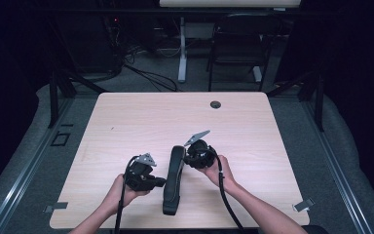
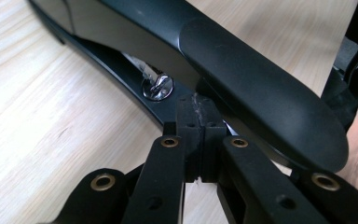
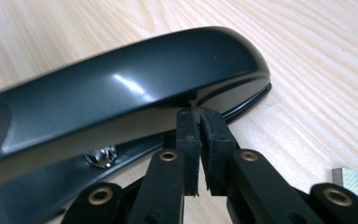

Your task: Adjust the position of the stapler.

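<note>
High view, black stapler (image 1: 172, 181) at the table's (image 1: 126, 117) six o'clock edge, left gripper (image 1: 158, 182) at its nine o'clock, right gripper (image 1: 187, 159) at two o'clock, left gripper view, jaws together, empty, tips against the stapler (image 2: 242, 79), right gripper view, jaws nearly closed, empty, staple strip (image 3: 349, 179) at four o'clock.

Pale wooden table (image 1: 126, 117), seen from above, with a round cable hole (image 1: 215, 104) near its far edge. A piece of grey tape (image 1: 56, 207) lies beside each near corner. Beyond the table are a black chair (image 1: 238, 48), a white desk leg (image 1: 182, 48) and loose cables (image 1: 146, 73) on the floor. A small strip of staples (image 3: 348, 181) lies on the tabletop.
</note>
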`<action>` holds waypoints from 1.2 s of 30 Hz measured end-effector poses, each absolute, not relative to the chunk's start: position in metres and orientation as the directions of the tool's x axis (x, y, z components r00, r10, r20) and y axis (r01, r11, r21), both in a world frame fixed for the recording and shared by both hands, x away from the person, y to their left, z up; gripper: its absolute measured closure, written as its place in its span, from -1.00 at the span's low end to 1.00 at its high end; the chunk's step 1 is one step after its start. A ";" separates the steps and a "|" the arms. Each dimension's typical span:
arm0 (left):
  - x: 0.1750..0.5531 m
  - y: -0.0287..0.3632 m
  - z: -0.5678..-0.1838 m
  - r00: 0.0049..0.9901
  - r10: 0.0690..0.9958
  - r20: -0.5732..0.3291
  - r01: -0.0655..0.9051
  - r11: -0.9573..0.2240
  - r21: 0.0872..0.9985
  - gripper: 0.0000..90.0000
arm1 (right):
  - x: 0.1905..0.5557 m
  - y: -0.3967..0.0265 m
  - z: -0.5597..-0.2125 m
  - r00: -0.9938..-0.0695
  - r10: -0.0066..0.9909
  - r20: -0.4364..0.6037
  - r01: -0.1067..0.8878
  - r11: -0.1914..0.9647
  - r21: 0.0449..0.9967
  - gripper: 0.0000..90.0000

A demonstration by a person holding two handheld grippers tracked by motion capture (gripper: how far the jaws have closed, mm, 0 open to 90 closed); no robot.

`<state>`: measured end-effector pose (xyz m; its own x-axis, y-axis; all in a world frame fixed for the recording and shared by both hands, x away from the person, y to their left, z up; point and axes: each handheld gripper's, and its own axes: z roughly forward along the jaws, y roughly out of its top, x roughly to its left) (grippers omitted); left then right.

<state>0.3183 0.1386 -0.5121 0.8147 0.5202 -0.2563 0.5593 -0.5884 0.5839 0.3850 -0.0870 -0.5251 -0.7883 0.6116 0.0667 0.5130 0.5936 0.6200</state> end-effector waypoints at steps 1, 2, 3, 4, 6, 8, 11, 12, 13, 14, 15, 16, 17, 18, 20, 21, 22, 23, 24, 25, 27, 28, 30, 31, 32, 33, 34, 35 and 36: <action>0.318 0.139 -0.512 0.815 0.520 -0.256 0.559 -0.588 0.584 1.00 | 0.385 -0.087 -0.525 -0.788 0.612 0.067 0.513 0.594 0.620 0.94; 0.318 0.136 -0.512 0.818 0.518 -0.252 0.554 -0.589 0.588 1.00 | 0.385 -0.087 -0.524 -0.788 0.612 0.069 0.515 0.592 0.620 0.95; 0.318 0.134 -0.512 0.821 0.514 -0.250 0.550 -0.593 0.588 1.00 | 0.385 -0.088 -0.523 -0.787 0.613 0.069 0.513 0.589 0.624 0.96; 0.318 0.132 -0.513 0.820 0.515 -0.249 0.550 -0.590 0.590 1.00 | 0.385 -0.088 -0.523 -0.790 0.610 0.069 0.511 0.591 0.625 0.97; 0.318 0.128 -0.513 0.821 0.514 -0.251 0.550 -0.588 0.593 1.00 | 0.385 -0.089 -0.522 -0.788 0.612 0.074 0.515 0.587 0.625 0.98; 0.318 0.126 -0.514 0.818 0.517 -0.250 0.551 -0.583 0.597 1.00 | 0.386 -0.089 -0.522 -0.788 0.611 0.075 0.515 0.587 0.625 0.98; 0.319 0.123 -0.515 0.818 0.517 -0.252 0.552 -0.583 0.596 1.00 | 0.385 -0.089 -0.521 -0.788 0.611 0.073 0.515 0.589 0.623 0.98; 0.319 0.122 -0.515 0.817 0.517 -0.255 0.554 -0.580 0.597 1.00 | 0.385 -0.089 -0.520 -0.789 0.610 0.072 0.513 0.591 0.623 0.98; 0.320 0.120 -0.516 0.814 0.521 -0.257 0.557 -0.577 0.597 1.00 | 0.384 -0.088 -0.520 -0.790 0.610 0.066 0.508 0.590 0.627 1.00; 0.320 0.119 -0.516 0.814 0.519 -0.262 0.559 -0.575 0.598 1.00 | 0.384 -0.088 -0.519 -0.791 0.609 0.059 0.505 0.595 0.626 1.00; 0.321 0.117 -0.516 0.814 0.517 -0.265 0.559 -0.574 0.598 1.00 | 0.384 -0.089 -0.517 -0.794 0.605 0.061 0.503 0.598 0.624 1.00; 0.321 0.115 -0.517 0.813 0.516 -0.270 0.562 -0.570 0.600 1.00 | 0.385 -0.089 -0.516 -0.794 0.604 0.065 0.505 0.596 0.625 1.00; 0.321 0.115 -0.517 0.813 0.516 -0.270 0.562 -0.570 0.600 1.00 | 0.385 -0.089 -0.516 -0.794 0.604 0.065 0.505 0.596 0.625 1.00; 0.321 0.111 -0.517 0.814 0.513 -0.271 0.560 -0.570 0.601 1.00 | 0.385 -0.090 -0.515 -0.792 0.606 0.071 0.509 0.593 0.624 1.00; 0.320 0.106 -0.517 0.814 0.521 -0.258 0.557 -0.570 0.604 1.00 | 0.386 -0.091 -0.515 -0.788 0.611 0.078 0.516 0.587 0.624 1.00; 0.320 0.106 -0.517 0.814 0.521 -0.258 0.557 -0.570 0.604 1.00 | 0.386 -0.091 -0.515 -0.788 0.611 0.078 0.516 0.587 0.624 1.00; 0.321 0.103 -0.518 0.817 0.515 -0.260 0.553 -0.571 0.606 1.00 | 0.387 -0.091 -0.515 -0.790 0.608 0.079 0.517 0.592 0.619 1.00; 0.322 0.099 -0.518 0.820 0.516 -0.247 0.546 -0.575 0.610 1.00 | 0.388 -0.092 -0.515 -0.789 0.608 0.084 0.520 0.589 0.619 1.00; 0.324 0.098 -0.518 0.818 0.519 -0.247 0.547 -0.571 0.612 1.00 | 0.389 -0.092 -0.514 -0.791 0.606 0.083 0.520 0.595 0.613 1.00; 0.325 0.095 -0.519 0.812 0.527 -0.252 0.555 -0.560 0.615 1.00 | 0.389 -0.093 -0.514 -0.791 0.607 0.083 0.521 0.596 0.611 0.98; 0.329 0.091 -0.521 0.809 0.523 -0.269 0.562 -0.553 0.615 1.00 | 0.390 -0.096 -0.512 -0.789 0.609 0.087 0.524 0.591 0.613 0.94; 0.330 0.090 -0.520 0.813 0.520 -0.263 0.556 -0.556 0.618 1.00 | 0.391 -0.099 -0.509 -0.788 0.607 0.100 0.526 0.582 0.620 0.88; 0.330 0.091 -0.519 0.819 0.511 -0.261 0.548 -0.561 0.621 0.99 | 0.391 -0.100 -0.508 -0.792 0.603 0.102 0.523 0.582 0.622 0.88; 0.331 0.094 -0.519 0.820 0.510 -0.259 0.545 -0.562 0.622 0.97 | 0.390 -0.100 -0.505 -0.794 0.600 0.100 0.518 0.581 0.627 0.87; 0.332 0.098 -0.517 0.820 0.512 -0.255 0.544 -0.560 0.625 0.95 | 0.389 -0.101 -0.503 -0.797 0.595 0.102 0.514 0.582 0.630 0.85; 0.333 0.102 -0.516 0.819 0.517 -0.249 0.543 -0.558 0.627 0.91 | 0.387 -0.101 -0.500 -0.800 0.592 0.100 0.510 0.582 0.633 0.81; 0.335 0.107 -0.515 0.816 0.524 -0.244 0.545 -0.556 0.627 0.84 | 0.384 -0.101 -0.495 -0.799 0.592 0.106 0.510 0.574 0.641 0.74; 0.338 0.114 -0.514 0.809 0.538 -0.236 0.549 -0.551 0.628 0.84 | 0.384 -0.101 -0.495 -0.799 0.592 0.106 0.510 0.574 0.641 0.74; 0.344 0.128 -0.515 0.794 0.559 -0.238 0.564 -0.533 0.631 0.71 | 0.382 -0.101 -0.490 -0.799 0.589 0.121 0.511 0.559 0.653 0.63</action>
